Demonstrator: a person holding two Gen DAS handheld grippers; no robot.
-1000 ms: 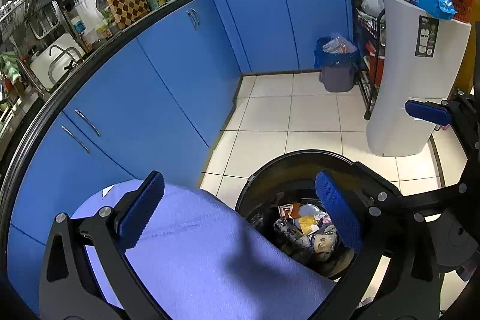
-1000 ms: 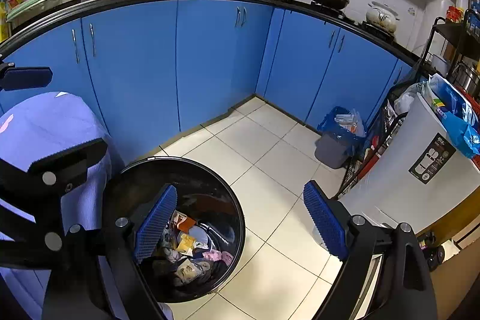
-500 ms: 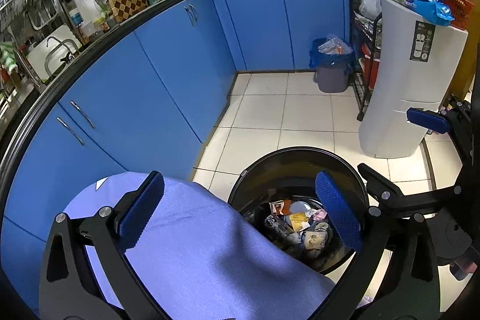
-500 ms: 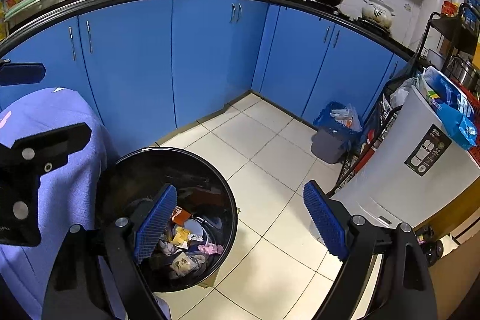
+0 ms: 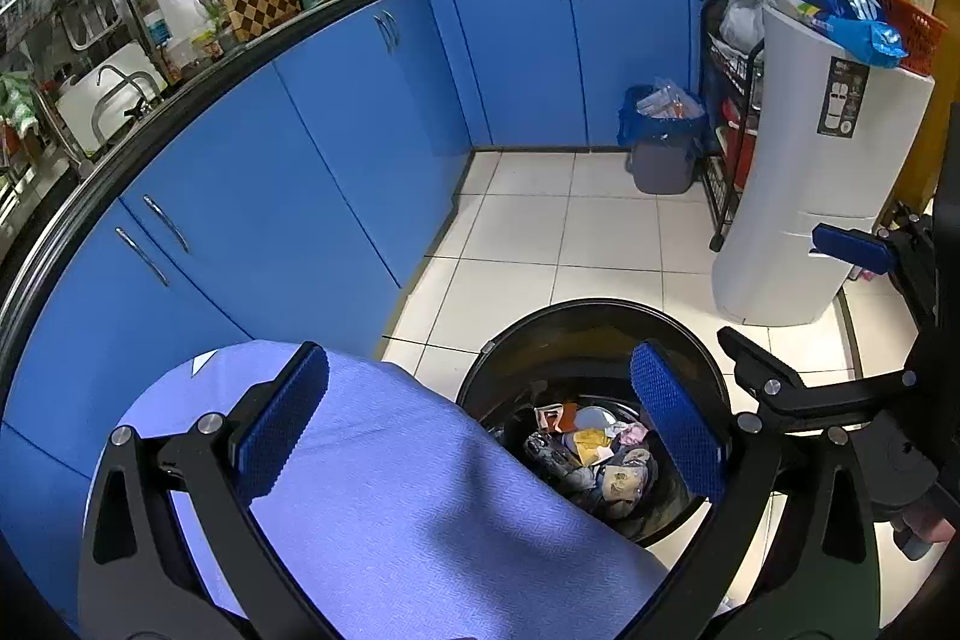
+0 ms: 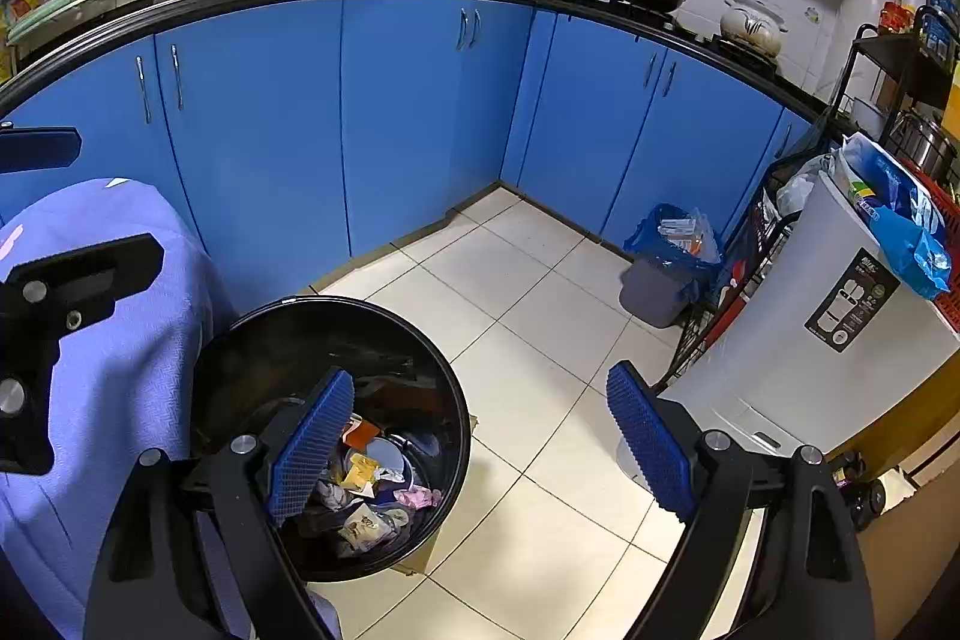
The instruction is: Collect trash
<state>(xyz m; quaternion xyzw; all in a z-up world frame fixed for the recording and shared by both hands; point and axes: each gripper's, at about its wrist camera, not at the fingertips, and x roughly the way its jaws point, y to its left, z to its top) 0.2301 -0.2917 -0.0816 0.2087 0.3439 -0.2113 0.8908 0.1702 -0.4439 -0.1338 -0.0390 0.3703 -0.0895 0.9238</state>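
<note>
A round black trash bin (image 5: 591, 316) stands on the tiled floor beside a lavender-covered table (image 5: 420, 520). Crumpled wrappers and paper trash (image 5: 600, 454) lie at its bottom. My left gripper (image 5: 480, 430) is open and empty, held above the table edge and the bin. My right gripper (image 6: 480, 448) is open and empty, above the bin's right side; the bin (image 6: 336, 316) and its trash (image 6: 372, 490) show below its left finger. The right gripper's blue fingertip (image 5: 852, 250) shows in the left wrist view.
Blue kitchen cabinets (image 5: 336, 148) curve round the left and back. A small grey bin with a blue bag (image 5: 663, 142) stands in the far corner. A white appliance (image 5: 810, 196) and a black rack (image 6: 738, 292) stand on the right. White floor tiles (image 6: 540, 340) lie between.
Both grippers have risen and drawn back a little, so the black bin looks smaller and lower in both views. Both stay open and empty.
</note>
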